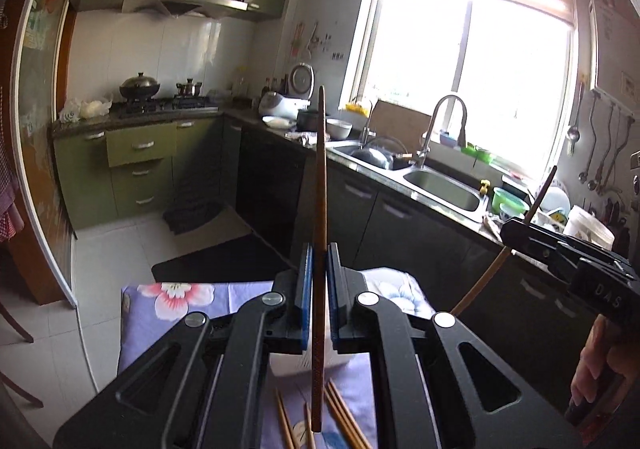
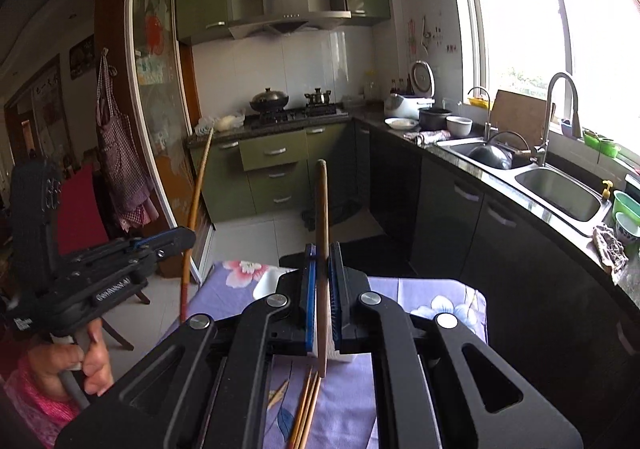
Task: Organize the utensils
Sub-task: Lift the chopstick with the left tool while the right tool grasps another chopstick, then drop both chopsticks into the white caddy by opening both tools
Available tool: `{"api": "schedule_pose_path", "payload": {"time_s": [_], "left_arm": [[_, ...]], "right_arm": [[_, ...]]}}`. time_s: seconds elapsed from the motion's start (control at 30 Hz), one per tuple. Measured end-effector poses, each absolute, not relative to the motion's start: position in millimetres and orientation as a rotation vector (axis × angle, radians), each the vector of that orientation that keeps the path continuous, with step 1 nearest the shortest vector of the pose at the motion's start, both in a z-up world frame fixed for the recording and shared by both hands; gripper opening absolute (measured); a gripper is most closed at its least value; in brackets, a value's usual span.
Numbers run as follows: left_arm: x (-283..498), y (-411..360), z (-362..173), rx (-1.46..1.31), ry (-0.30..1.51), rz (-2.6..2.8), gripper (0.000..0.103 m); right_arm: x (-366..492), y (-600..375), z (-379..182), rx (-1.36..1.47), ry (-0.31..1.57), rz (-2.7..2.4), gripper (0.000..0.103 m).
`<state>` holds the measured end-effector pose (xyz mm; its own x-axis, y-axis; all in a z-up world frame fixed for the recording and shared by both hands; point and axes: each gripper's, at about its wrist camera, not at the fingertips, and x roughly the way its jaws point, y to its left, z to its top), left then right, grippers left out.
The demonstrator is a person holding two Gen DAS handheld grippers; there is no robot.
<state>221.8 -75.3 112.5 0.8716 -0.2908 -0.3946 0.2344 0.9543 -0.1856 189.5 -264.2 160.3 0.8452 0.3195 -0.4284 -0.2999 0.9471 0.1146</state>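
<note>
My left gripper (image 1: 319, 253) is shut on a dark brown chopstick (image 1: 322, 169) that stands upright between its blue pads, high above the table. My right gripper (image 2: 323, 249) is shut on a second brown chopstick (image 2: 321, 201), also upright. Each gripper shows in the other's view: the right gripper (image 1: 514, 231) at the right with its tilted chopstick (image 1: 542, 193), the left gripper (image 2: 186, 239) at the left with its long chopstick (image 2: 198, 185). Several loose chopsticks (image 1: 344, 417) (image 2: 306, 409) lie on the purple flowered cloth (image 1: 180, 297) below. A white container (image 2: 266, 283) sits on the cloth, mostly hidden by the grippers.
A counter with a double sink (image 1: 444, 193) and tap runs along the right under the window. The stove with pots (image 2: 276, 105) stands at the far wall. A person's hand (image 2: 88, 361) grips the left handle. A chair (image 2: 80, 217) and a hanging apron stand at the left.
</note>
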Motion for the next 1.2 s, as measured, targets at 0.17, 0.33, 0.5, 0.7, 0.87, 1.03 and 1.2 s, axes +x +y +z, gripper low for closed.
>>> {"api": "schedule_pose_path", "payload": {"time_s": [0.17,0.33,0.5,0.7,0.87,1.03,1.2], "left_arm": [[261.4,-92.6,111.1,-0.133,0.296,-0.255,0.007],[294.1,-106.1,86.3,-0.101,0.252,-0.198,0.007],[309.9,-108.2,51.7,-0.09,0.275,-0.164,0.007],[306.5,-111.7,25.5,-0.059,0.308,-0.169,0.011],[296.5,-114.1,21.8,-0.025,0.314,-0.176,0.031],[278.6,-113.7,28.1,-0.005,0.335,-0.194,0.031],[243.8,-103.2,41.5,-0.023,0.351,-0.209,0.032]], "right_arm": [[219.1,-269.4,183.2,0.081,0.402,0.329,0.007],[257.6,-273.1,171.9,0.097,0.404,0.312,0.007],[295.8,-271.8,133.4,0.1,0.488,0.308,0.007],[307.5,-258.0,88.0,0.056,0.556,0.334,0.007],[302.1,-246.6,66.1,0.02,0.573,0.34,0.013],[286.6,-251.9,68.8,0.019,0.552,0.333,0.02],[246.8,-262.4,90.6,0.028,0.474,0.323,0.025]]}}
